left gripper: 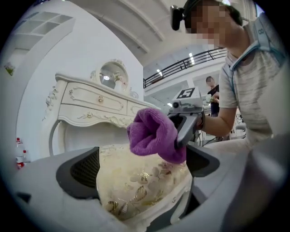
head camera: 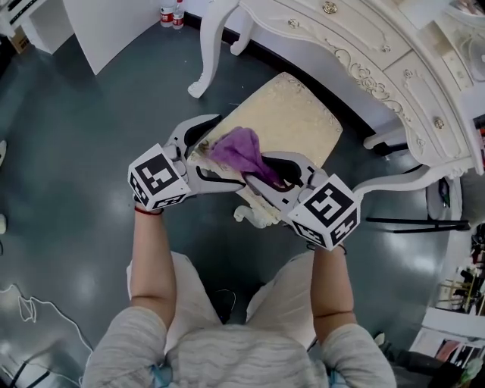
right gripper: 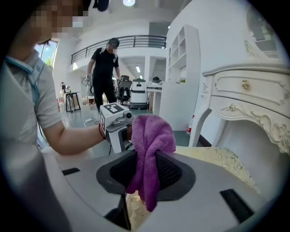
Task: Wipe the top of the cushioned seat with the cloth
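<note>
1. The right gripper [right gripper: 145,170] is pinching the purple cloth [right gripper: 149,149]. Its jaws are closing tightly on the middle of the cloth, a bunched fold is rising above them and a tail is hanging below.
2. In the head view the cloth [head camera: 241,148] is lying between the two grippers, over the near left part of the cushioned seat [head camera: 295,121]. I cannot tell whether it is touching the seat.
3. The left gripper [left gripper: 142,181] is holding its jaws wide apart and gripping nothing. The cream, gold-patterned seat top [left gripper: 136,181] is showing in the gap between them.
4. The cloth [left gripper: 154,133] is hanging just beyond the left gripper's jaws and above the seat, carried by the right gripper [left gripper: 186,122].
5. The seat is standing in front of a white carved dressing table [head camera: 364,53]. Its drawers [left gripper: 95,104] are sitting shut, so their contents are not showing.
6. Two small bottles [head camera: 170,14] are standing on the dark floor [head camera: 76,136] near the table leg; what is in them is too small to tell.
</note>
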Available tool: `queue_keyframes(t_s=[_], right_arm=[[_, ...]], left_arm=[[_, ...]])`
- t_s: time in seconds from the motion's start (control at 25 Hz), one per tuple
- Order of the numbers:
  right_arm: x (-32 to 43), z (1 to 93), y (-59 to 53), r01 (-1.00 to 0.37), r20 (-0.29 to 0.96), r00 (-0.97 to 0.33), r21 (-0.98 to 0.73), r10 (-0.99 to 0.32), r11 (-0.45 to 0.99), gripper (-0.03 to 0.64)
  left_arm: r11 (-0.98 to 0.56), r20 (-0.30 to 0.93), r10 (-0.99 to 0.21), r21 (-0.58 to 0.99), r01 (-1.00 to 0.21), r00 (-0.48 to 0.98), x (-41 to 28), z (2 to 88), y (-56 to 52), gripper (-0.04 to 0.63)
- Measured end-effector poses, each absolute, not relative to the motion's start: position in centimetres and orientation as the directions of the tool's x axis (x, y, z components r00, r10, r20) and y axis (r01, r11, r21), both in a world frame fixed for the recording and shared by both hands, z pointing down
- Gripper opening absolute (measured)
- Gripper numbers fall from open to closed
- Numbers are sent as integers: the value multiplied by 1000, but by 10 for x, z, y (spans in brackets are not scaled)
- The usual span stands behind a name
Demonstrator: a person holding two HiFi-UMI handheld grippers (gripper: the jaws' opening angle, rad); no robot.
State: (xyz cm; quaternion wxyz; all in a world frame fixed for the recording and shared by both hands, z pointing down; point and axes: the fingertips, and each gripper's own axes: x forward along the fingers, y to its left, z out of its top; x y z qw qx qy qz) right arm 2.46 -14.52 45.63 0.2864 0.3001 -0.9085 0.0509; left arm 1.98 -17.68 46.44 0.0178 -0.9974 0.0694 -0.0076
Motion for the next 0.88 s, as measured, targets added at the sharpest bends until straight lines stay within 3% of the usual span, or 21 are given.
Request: queue_keyframes(t_s=[0.2, 0.48, 0.68, 0.88], right_arm=[[53, 437, -140, -628, 402, -711, 10, -578, 779, 118], [98, 413, -135, -675, 176, -734, -87, -655, 733, 120], [132, 401, -137, -715, 52, -698, -106, -714, 691, 120], [154, 399, -135, -722, -22, -683, -127, -730, 680, 120]], left_arm=[[-990, -81, -134, -37, -137, 988, 22, 440, -173, 589], [-987, -71, -114, -107, -121, 991, 46, 427, -160, 567], [-981, -51, -144, -123, -149, 988, 56, 421, -157, 370], [-966, -60, -215, -136, -221, 975, 62, 416, -164, 76]])
